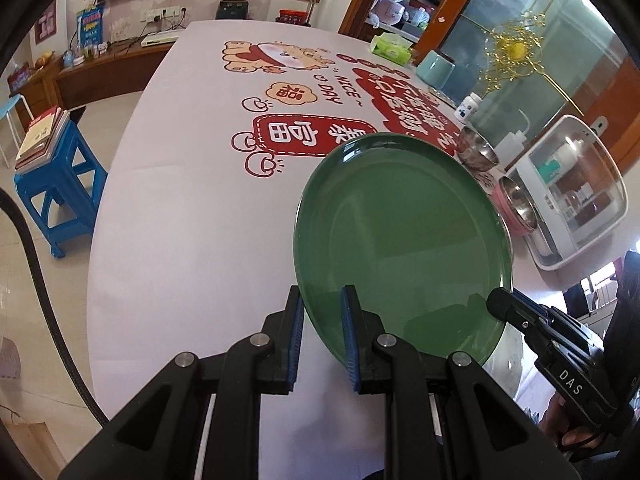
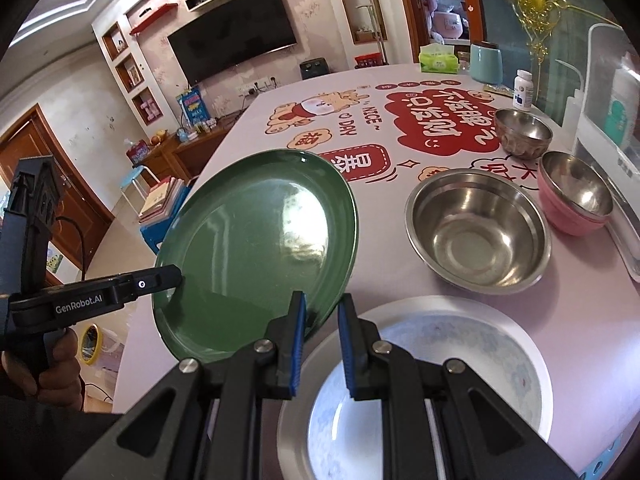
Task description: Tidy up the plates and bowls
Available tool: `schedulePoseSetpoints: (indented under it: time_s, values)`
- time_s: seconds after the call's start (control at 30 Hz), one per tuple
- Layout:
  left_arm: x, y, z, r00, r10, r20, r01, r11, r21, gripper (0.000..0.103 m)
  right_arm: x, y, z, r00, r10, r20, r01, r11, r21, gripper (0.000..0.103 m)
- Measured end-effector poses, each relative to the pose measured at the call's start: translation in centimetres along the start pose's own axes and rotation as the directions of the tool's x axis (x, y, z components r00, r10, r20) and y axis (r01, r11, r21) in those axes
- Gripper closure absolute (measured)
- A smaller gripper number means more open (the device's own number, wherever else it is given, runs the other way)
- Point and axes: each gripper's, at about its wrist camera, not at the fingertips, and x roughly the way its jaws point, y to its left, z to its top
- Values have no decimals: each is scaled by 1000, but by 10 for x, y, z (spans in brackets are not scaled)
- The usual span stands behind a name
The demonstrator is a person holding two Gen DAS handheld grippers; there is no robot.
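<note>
Jaws of both grippers pinch opposite rims of the green plate (image 2: 256, 248), left gripper (image 1: 322, 336) and right gripper (image 2: 322, 344) sharing it above the table (image 1: 180, 220); glazed, stiff, probably slippery and breakable; rim grips suit it.

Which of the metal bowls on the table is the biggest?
The wide steel bowl beside the green plate. The plain one behind it and the one nested in pink bowls are clearly smaller.

tablecloth (image 1: 180, 220) left free, bowls (image 2: 478, 232) crowd right
</note>
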Motion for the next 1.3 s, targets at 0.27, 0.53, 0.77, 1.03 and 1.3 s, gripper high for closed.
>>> schedulePoseSetpoints:
  time_s: [0.27, 0.53, 0.77, 1.03, 1.3]
  values:
    - [-18, -6, -22, 1000, -17, 20, 17, 1000, -12, 86, -23, 5, -15, 1000, 5, 22, -4, 999, -39, 88]
    - [-22, -22, -42, 999, -44, 10, 44, 999, -10, 86, -46, -4, -32, 999, -21, 26, 22, 998, -60, 87]
    - [-8, -43, -50, 996, -74, -46, 75, 997, 23, 86, -58, -22, -48, 998, -60, 5, 60, 998, -36, 87]
    - [14, -72, -57, 990, -73, -125, 82, 994, 74, 85, -63, -50, -63, 996, -82, -39, 82, 997, 9, 87]
    - [31, -102, -63, 982, -49, -183, 80, 983, 168, 82, -65, -74, -77, 992, -92, -91, 98, 993, 65, 86]
